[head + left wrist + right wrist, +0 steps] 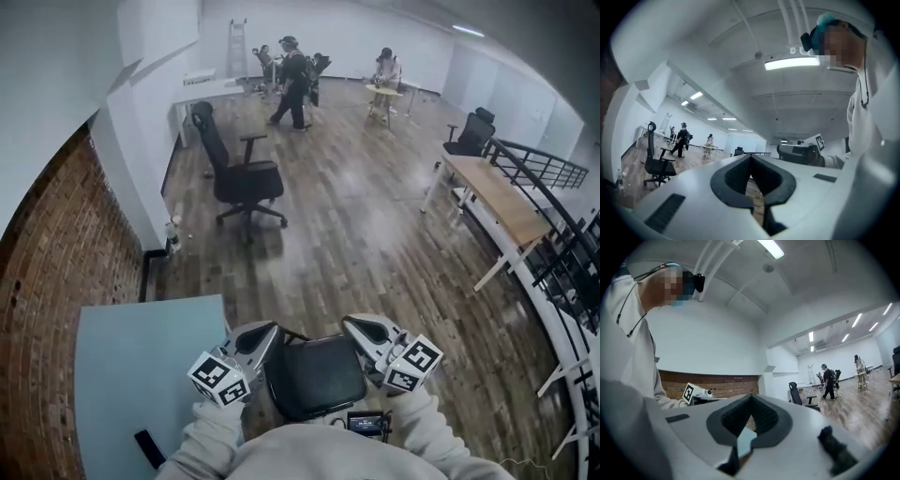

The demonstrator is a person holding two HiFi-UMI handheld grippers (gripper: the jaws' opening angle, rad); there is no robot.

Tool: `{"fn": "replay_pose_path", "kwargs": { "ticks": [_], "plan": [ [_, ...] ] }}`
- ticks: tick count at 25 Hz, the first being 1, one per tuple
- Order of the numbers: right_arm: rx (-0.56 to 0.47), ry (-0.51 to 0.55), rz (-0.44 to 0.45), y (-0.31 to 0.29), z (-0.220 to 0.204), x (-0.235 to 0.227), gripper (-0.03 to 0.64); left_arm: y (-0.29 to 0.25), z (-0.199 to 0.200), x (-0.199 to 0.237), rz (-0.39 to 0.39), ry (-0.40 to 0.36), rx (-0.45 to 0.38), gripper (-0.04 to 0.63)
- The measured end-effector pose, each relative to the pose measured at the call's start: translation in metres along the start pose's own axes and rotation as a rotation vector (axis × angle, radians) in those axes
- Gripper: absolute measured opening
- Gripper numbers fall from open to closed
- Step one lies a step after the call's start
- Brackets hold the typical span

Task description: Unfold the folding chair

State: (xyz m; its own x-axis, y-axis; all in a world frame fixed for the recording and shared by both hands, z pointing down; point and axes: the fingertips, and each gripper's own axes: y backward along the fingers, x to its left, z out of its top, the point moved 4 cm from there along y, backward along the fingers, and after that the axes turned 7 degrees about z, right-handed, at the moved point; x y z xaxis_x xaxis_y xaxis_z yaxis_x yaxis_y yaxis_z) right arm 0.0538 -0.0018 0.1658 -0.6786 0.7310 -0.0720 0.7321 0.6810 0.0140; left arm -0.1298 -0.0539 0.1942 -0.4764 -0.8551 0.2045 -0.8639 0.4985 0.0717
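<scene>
Wood floor | office chair well apart | folding chair between left gripper, right gripper | both clenched, empty

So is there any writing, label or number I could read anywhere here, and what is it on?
No readable words, brands or numbers anywhere.
Left marker cube: black-and-white square patterns, no letters.
Right marker cube: the same, patterns only.
Small screen by the person's chest: too small to read.

Black folding chair: padded seat facing up, roughly level, just beside pale blue tabletop.
</scene>
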Motion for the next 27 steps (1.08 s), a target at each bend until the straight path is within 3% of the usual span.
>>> {"fn": "replay_pose_path", "kwargs": {
  "ticks": [5,11,15,21,27],
  "plan": [
    [-0.074,0.08,0.02,-0.01,0.046,0.044,0.008,0.009,0.031,-0.029,-0.027,-0.106,-0.053,0.008],
    [-0.046,0.071,-0.016,-0.025,0.043,0.061,0.008,0.028,0.042,-0.029,0.047,-0.125,-0.09,0.008],
    [-0.042,0.075,-0.014,-0.03,0.041,0.072,0.008,0.034,0.052,-0.024,0.096,-0.197,-0.114,0.008],
    [-0.039,0.057,-0.061,-0.021,0.039,0.067,0.008,0.032,0.047,-0.029,0.065,-0.19,-0.107,0.007],
    [-0.034,0.048,-0.075,-0.016,0.033,0.066,0.008,0.032,0.039,-0.025,0.091,-0.144,-0.089,0.006]
  ]
}}
